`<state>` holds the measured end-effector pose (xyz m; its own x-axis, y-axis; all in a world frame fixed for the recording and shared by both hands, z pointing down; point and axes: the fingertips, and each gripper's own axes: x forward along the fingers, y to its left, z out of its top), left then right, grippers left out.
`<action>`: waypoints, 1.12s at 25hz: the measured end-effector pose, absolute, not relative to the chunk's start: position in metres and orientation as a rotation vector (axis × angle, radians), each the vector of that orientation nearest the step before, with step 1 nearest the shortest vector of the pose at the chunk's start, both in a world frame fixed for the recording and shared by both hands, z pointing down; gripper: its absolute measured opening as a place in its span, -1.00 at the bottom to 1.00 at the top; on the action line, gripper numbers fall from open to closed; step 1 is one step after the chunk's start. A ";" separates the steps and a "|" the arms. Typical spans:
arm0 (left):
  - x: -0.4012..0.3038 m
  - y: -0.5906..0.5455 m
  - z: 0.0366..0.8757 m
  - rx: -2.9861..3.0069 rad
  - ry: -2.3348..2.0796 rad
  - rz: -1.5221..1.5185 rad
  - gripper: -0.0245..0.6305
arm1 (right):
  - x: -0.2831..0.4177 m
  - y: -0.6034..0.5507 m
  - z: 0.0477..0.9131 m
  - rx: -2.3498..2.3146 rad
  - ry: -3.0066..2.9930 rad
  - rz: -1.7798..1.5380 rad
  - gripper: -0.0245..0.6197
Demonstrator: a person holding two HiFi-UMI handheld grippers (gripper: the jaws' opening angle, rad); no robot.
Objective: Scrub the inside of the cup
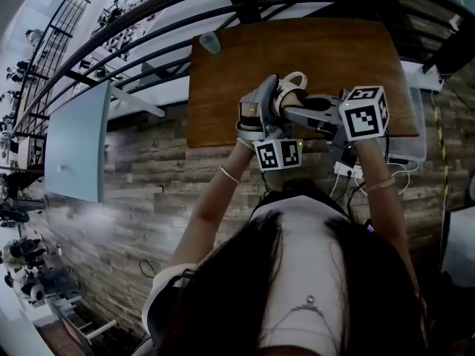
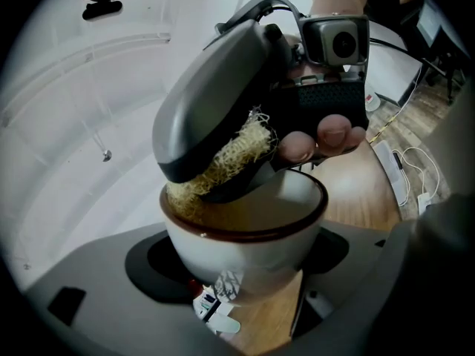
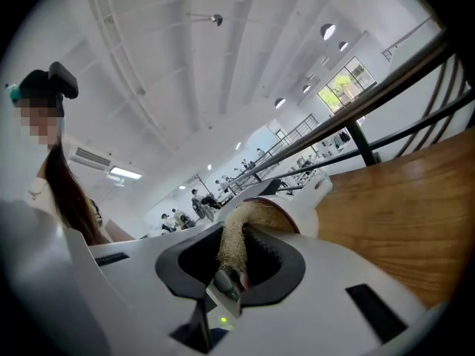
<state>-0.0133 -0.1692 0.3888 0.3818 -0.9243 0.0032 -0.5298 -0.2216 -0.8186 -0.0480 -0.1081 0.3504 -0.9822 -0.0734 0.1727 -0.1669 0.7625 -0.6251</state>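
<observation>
A white cup (image 2: 245,232) with a brown rim sits between the jaws of my left gripper (image 2: 241,273), which is shut on its body. My right gripper (image 2: 223,110) comes in from above, shut on a straw-coloured loofah scrubber (image 2: 223,162). The scrubber's end dips inside the cup at the left of the rim. In the right gripper view the loofah scrubber (image 3: 236,236) is pinched in my right gripper (image 3: 236,256) and reaches into the cup (image 3: 300,206), whose handle (image 3: 323,184) points away. In the head view both grippers, left (image 1: 256,116) and right (image 1: 300,111), meet at the cup (image 1: 292,87) above the table.
The wooden table (image 1: 326,47) lies below the grippers, with a small teal object (image 1: 210,43) at its far left corner. A black railing (image 1: 148,21) runs behind it. A power strip and cables (image 1: 347,170) lie on the floor near the person. A pale blue panel (image 1: 78,143) stands at the left.
</observation>
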 end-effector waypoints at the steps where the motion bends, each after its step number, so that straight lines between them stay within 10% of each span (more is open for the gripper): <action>1: -0.013 -0.169 0.390 -1.885 1.253 -0.661 0.33 | -0.049 -0.108 0.352 0.190 -2.810 0.995 -0.68; 28: -0.006 -0.164 0.407 -1.939 1.191 -0.764 0.33 | -0.045 -0.092 0.386 0.123 -2.546 0.458 -0.68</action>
